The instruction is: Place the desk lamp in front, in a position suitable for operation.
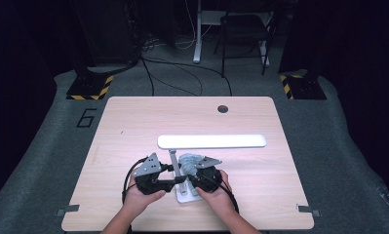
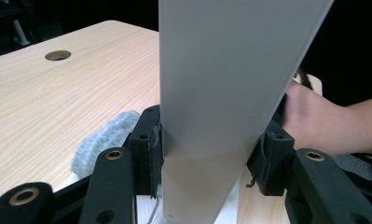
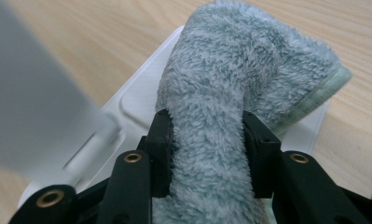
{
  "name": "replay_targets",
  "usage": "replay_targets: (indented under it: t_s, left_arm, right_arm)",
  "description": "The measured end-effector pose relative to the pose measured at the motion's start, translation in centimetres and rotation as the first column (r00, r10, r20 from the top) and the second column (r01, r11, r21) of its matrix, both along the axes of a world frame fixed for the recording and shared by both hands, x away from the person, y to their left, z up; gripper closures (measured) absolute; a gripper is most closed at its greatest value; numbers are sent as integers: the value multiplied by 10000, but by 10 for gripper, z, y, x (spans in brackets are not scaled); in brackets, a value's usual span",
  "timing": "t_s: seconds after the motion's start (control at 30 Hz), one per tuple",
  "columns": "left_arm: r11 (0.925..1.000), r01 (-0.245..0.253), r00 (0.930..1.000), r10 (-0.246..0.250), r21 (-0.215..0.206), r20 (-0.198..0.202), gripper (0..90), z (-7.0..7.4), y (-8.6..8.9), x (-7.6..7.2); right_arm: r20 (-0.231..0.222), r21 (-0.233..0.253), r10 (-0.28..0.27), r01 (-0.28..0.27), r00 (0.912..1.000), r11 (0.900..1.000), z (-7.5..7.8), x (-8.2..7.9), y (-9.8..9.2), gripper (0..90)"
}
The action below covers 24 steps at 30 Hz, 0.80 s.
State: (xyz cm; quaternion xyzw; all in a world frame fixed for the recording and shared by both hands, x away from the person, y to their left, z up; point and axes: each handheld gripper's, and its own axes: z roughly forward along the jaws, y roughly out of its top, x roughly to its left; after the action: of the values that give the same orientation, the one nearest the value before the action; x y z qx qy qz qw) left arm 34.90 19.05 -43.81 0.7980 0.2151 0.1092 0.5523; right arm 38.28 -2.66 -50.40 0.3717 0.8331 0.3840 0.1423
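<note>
A white desk lamp stands near the table's front edge, its long bar head [image 1: 211,141] lying crosswise above its flat base [image 1: 187,195]. My left gripper [image 1: 175,179] is shut on the lamp's upright arm [image 2: 211,93], which sits squeezed between the two black pads [image 2: 148,140]. A fluffy grey-blue cloth [image 3: 230,70] rests on the white base [image 3: 141,93], and my right gripper [image 3: 207,140] is shut on it. From above, the cloth [image 1: 188,161] lies just right of the arm, under the right gripper [image 1: 192,174]. The cloth [image 2: 106,137] also peeks out left of the arm.
The light wooden table [image 1: 133,122] has a round cable hole [image 1: 223,108] near its far edge. Grey carpet surrounds it, with a chair [image 1: 243,29] and floor cables behind. The other hand [image 2: 314,121] sits close to the right of the lamp arm.
</note>
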Motion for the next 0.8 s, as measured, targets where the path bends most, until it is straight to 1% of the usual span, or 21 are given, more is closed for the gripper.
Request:
replay_targets:
  t_s: [0.03,0.1,0.13,0.17,0.2,0.27,0.3,0.33,0.37,0.4,0.43,0.5,0.53,0.57,0.6,0.7,0.73,0.77,0.8]
  left_arm:
    - [10000,-32,10000,32,43,1,521,0,0,0]
    - [10000,-13,10000,13,59,35,522,0,0,0]
    - [10000,1,10000,-2,61,53,522,0,0,0]
    - [10000,1,10000,-2,61,53,522,0,0,0]
    - [10000,8,10000,-8,71,61,522,0,0,0]
    - [10000,31,10000,-31,10,51,522,0,0,0]
    - [10000,32,10000,-32,2,60,522,0,0,0]
    - [10000,90,9999,-91,30,54,522,0,1,0]
    - [10000,90,9999,-91,30,54,522,0,1,0]
    - [9999,152,9999,-153,81,26,522,0,2,1]
    - [9998,161,9999,-162,69,16,522,0,2,0]
    - [9998,170,9999,-170,99,26,522,0,2,0]
    - [9998,181,9998,-181,113,33,522,0,2,0]
    - [9998,177,9998,-177,90,31,522,0,2,0]
    - [9998,174,9998,-174,102,32,523,0,2,0]
    - [9997,168,9998,-169,180,39,524,1,3,0]
    - [9997,166,9998,-167,180,57,525,1,3,0]
    - [9997,166,9998,-167,180,57,526,1,3,0]
    - [9998,172,9998,-172,114,33,526,0,2,0]
  right_arm:
    - [-76,31,-67,67,9999,10000,0,3,1,610]
    - [117,-132,-177,179,9998,9998,0,10,4,608]
    - [221,-132,-297,300,9993,9995,0,19,6,607]
    - [221,-132,-297,300,9993,9995,0,19,6,607]
    - [231,-171,-328,332,9992,9993,0,24,7,607]
    - [70,-56,-629,630,9980,9980,1,31,10,606]
    - [149,-112,-634,635,9979,9979,1,38,11,607]
    - [93,-103,-811,812,9967,9966,1,44,12,606]
    - [93,-103,-811,812,9967,9966,1,44,12,606]
    - [25,-142,-964,964,9953,9952,2,51,12,606]
    - [25,-142,-964,964,9953,9952,2,51,12,606]
    - [-20,-106,-1030,1030,9947,9946,1,57,10,606]
    - [-91,12,-1066,1066,9943,9943,1,61,7,607]
    - [-91,12,-1066,1066,9943,9943,1,61,7,607]
    - [-212,77,-1125,1127,9934,9936,1,63,6,609]
    - [-220,73,-1130,1132,9934,9936,1,62,4,610]
    - [-123,148,-1133,1135,9935,9934,0,61,0,610]
    - [-123,148,-1133,1135,9935,9934,0,61,0,610]
    - [-371,267,-1296,1306,9909,9911,1,59,-3,610]
